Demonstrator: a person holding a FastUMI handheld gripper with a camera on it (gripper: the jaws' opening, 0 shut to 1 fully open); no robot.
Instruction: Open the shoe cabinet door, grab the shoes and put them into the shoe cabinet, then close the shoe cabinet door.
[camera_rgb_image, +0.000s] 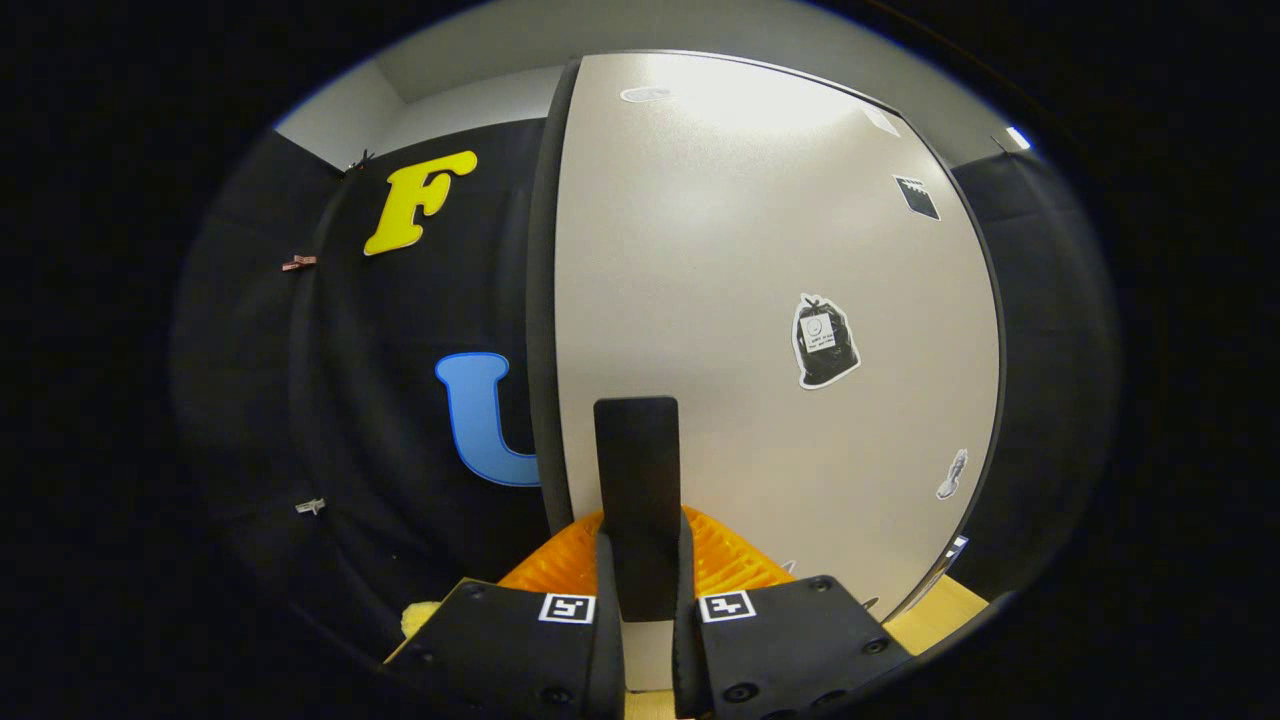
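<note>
I have the gripper (640, 600) clamped on the black door handle (637, 490), both fingers pressing its sides. The handle stands on the pale shoe cabinet door (720, 300). Beyond it, a trash-bag sticker (826, 340) sits on the door, its writing too small to read.

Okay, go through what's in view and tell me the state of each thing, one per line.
gripper: shut on the door handle, both fingers pressing its sides.
door handle: upright, held between the fingers.
cabinet door: facing the camera; open or closed, cannot tell.
stickers: stuck flat on the door.
</note>
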